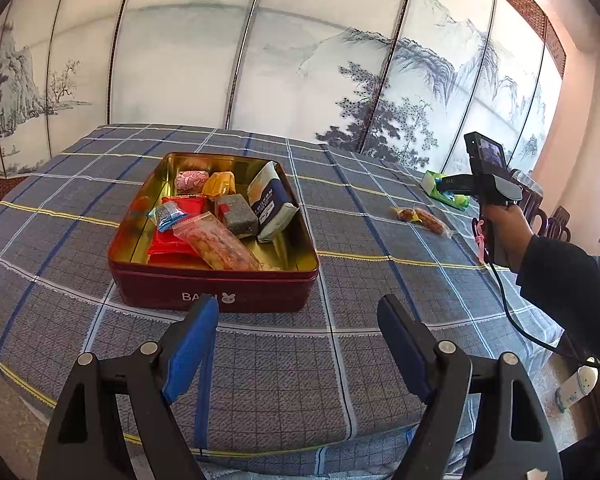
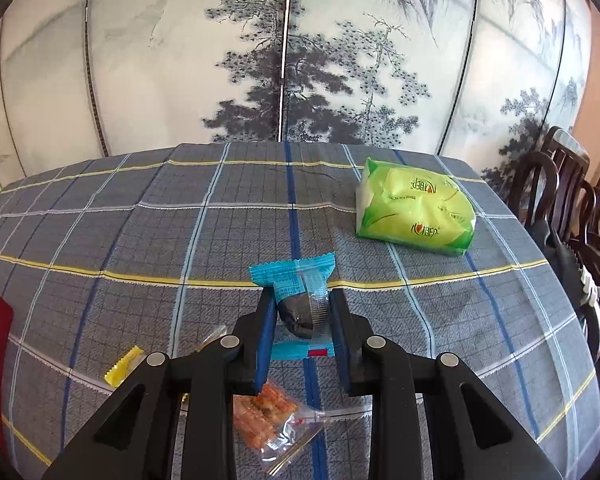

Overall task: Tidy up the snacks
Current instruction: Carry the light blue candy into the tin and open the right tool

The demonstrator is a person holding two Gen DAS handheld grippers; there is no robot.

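Left wrist view looks forward and down over its jaws, close above the counter [image 1: 260,380], facing the painted screen [image 1: 188,64]; right hand [image 1: 504,228] at right edge. Right wrist view, also low and tilted down, faces the same screen. Shared: checked counter, green packet [image 2: 414,210], orange snack bag [image 2: 270,420].

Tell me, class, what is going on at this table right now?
A person is sorting snacks into a red tin on a checked tablecloth. The right gripper is shut on a blue-wrapped snack, held above the cloth. The left gripper is open and empty, pointing toward the tin, which already holds several packets. A green packet, an orange snack in clear wrap and a small yellow wrapper lie loose on the cloth.
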